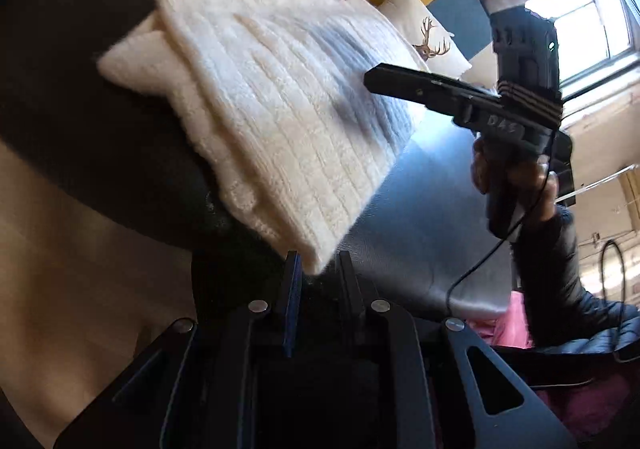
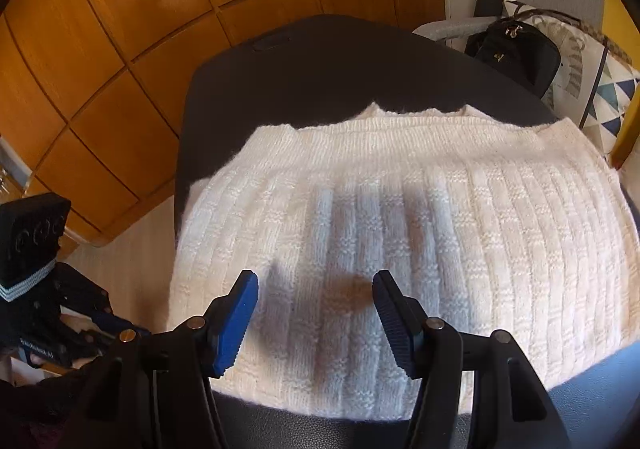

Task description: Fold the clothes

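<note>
A folded cream ribbed knit sweater [image 1: 272, 97] lies flat across a dark round table [image 1: 100, 137] and partly over black leather. In the left wrist view my left gripper [image 1: 318, 269] has its jaws set narrow, and the sweater's near corner reaches in between the tips. Blur hides whether the pads press on it. My right gripper [image 2: 316, 281] hovers open just above the middle of the sweater [image 2: 400, 229], with nothing between its fingers. It also shows from the side as the right gripper [image 1: 384, 79], held by a hand. The left gripper [image 2: 108, 323] sits at the sweater's lower left edge.
Patterned cushions [image 1: 424, 37] and a black bag [image 2: 516, 49] rest on seating behind the table [image 2: 320, 69]. Wood panelling [image 2: 140, 29] lines the wall to the left. A bright window [image 1: 592, 17] is at the right. A cable [image 1: 492, 253] hangs from the right gripper, above pink cloth [image 1: 516, 321].
</note>
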`<action>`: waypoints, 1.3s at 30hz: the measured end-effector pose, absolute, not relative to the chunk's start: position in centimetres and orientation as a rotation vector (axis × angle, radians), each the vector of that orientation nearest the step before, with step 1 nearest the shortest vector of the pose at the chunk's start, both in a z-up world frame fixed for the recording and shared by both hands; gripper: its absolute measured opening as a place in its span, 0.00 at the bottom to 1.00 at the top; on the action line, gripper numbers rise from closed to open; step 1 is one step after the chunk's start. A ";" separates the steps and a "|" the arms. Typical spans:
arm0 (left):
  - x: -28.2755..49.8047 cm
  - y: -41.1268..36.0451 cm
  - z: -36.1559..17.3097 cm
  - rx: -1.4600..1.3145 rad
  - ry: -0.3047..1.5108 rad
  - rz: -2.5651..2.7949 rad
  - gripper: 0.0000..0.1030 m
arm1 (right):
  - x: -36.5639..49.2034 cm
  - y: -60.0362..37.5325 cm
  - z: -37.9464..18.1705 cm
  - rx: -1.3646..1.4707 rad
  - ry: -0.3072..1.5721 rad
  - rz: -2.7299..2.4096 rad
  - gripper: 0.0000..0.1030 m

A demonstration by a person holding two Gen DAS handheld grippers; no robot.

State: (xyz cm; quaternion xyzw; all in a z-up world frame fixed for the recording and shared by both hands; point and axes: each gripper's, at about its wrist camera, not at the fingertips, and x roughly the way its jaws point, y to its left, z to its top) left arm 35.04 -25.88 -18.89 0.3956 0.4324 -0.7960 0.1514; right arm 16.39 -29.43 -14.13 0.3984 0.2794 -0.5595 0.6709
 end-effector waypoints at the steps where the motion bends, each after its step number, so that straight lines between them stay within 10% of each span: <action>1: 34.9 -25.7 -19.0 1.119 1.220 -2.295 0.18 | 16.4 -29.3 -14.2 0.896 0.630 -1.262 0.59; 22: 33.4 -25.4 -20.8 0.990 1.353 -2.346 0.26 | 14.9 -29.9 -15.2 0.943 0.542 -1.256 0.59; 26: 33.2 -23.6 -18.8 0.981 1.188 -2.460 0.08 | 14.9 -29.9 -15.2 0.948 0.528 -1.241 0.59; 39: 35.0 -23.1 -19.2 1.121 1.217 -2.287 0.08 | 16.3 -30.0 -16.3 0.873 0.641 -1.259 0.59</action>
